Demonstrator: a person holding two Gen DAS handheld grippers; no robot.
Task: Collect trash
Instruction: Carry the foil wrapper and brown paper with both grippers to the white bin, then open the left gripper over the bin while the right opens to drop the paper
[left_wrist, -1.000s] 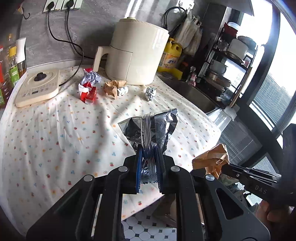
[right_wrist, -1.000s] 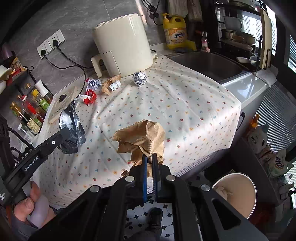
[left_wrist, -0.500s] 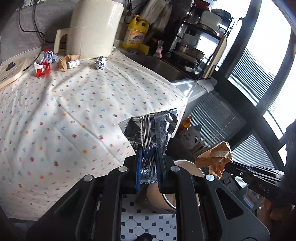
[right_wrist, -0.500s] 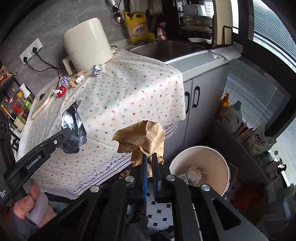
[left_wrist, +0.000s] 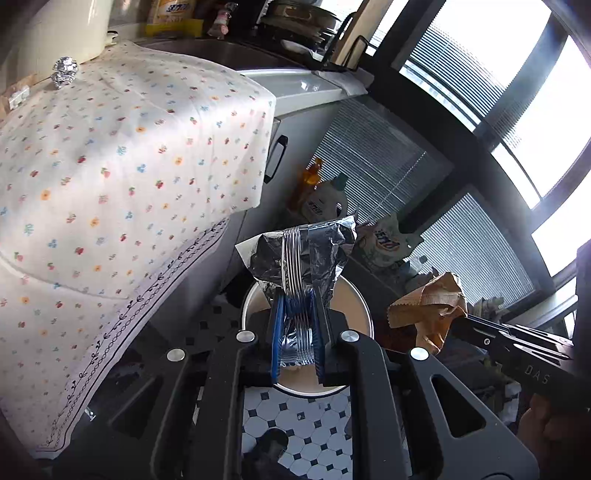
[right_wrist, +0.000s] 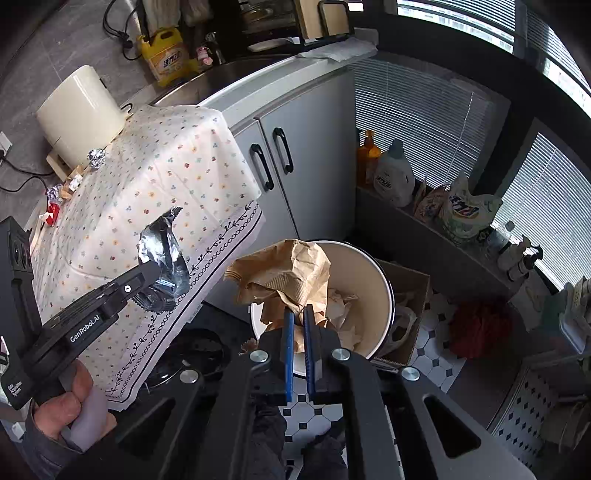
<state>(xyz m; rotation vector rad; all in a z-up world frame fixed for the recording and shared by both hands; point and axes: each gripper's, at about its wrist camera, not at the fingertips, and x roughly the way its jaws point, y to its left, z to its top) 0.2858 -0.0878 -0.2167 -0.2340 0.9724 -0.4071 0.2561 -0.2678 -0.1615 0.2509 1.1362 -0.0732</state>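
A home kitchen: a steel sink (right_wrist: 236, 70) set in the far counter beside a yellow detergent jug (right_wrist: 166, 55), white cabinets (right_wrist: 280, 155) below, a dish rack (left_wrist: 306, 26), and black-and-white floor tiles (left_wrist: 295, 435).

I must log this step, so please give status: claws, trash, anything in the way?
Left claw shut on foil wrapper. Right claw shut on brown paper. Both over the bin, paper already inside. Nothing in the way.
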